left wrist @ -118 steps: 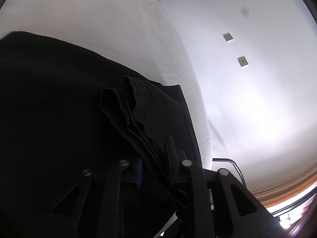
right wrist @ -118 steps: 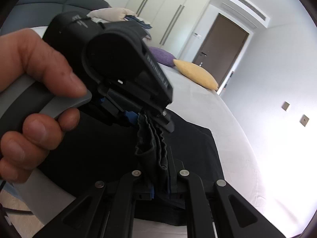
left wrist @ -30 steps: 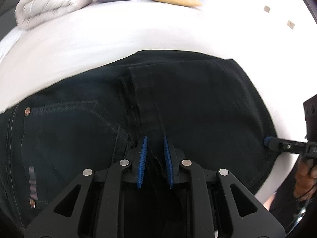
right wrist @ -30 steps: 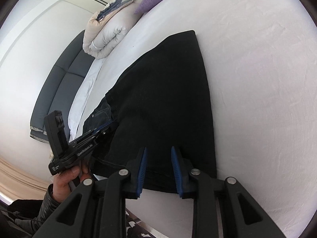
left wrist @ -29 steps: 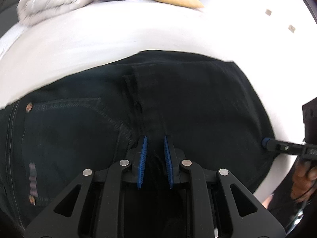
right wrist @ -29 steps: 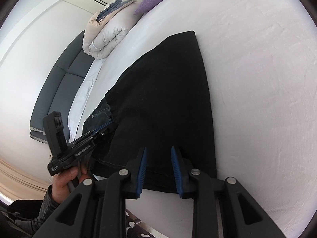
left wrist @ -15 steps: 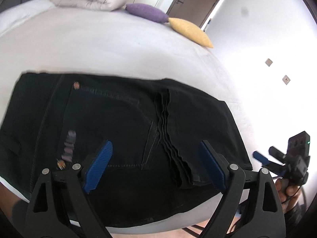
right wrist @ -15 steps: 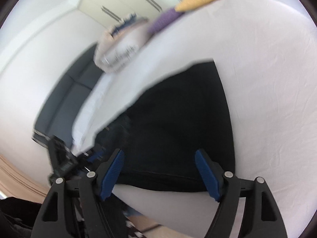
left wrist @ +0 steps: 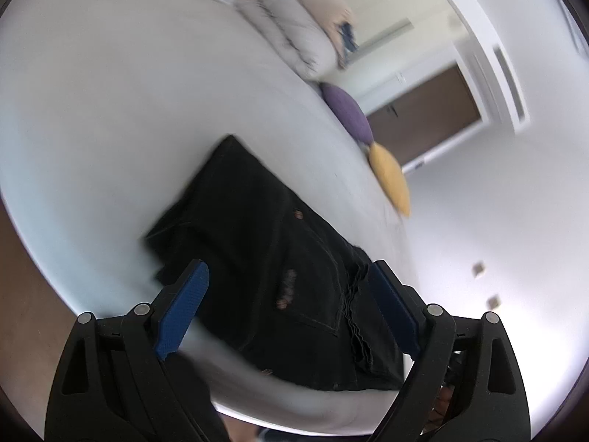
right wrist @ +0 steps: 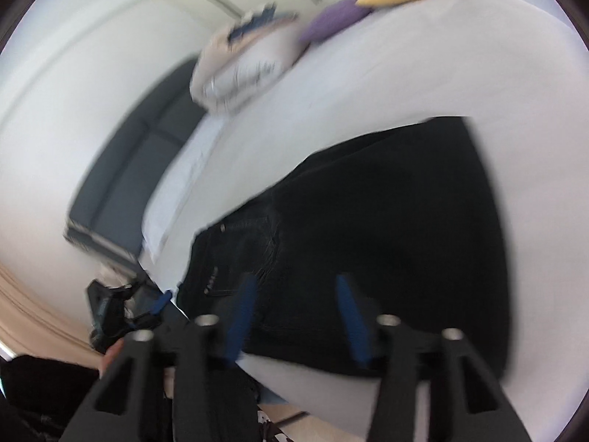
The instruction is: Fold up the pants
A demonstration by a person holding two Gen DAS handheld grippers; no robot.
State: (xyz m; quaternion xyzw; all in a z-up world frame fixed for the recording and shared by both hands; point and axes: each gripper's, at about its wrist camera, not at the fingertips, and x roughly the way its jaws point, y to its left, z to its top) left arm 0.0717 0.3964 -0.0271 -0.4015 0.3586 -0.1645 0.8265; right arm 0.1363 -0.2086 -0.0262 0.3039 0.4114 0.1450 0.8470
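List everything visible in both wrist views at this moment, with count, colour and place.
pants: one, black, folded, on the bed near its edge
bed: one, white sheet
purple cushion: one, far end of bed
yellow cushion: one, beside the purple one
duvet: one, beige, rolled, far end
headboard: one, dark grey
door: one, brown
left hand-held gripper: open, above pants, holding nothing
right hand-held gripper: jaws just closing, nothing between them

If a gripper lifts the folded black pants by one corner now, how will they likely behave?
The black pants would likely droop and start unfolding: they are soft cloth, with loose layered edges visible at one end. They look like denim in several layers, so probably weighty for a small bundle. Pushed across the white bed sheet, they would likely bunch, not slide cleanly.
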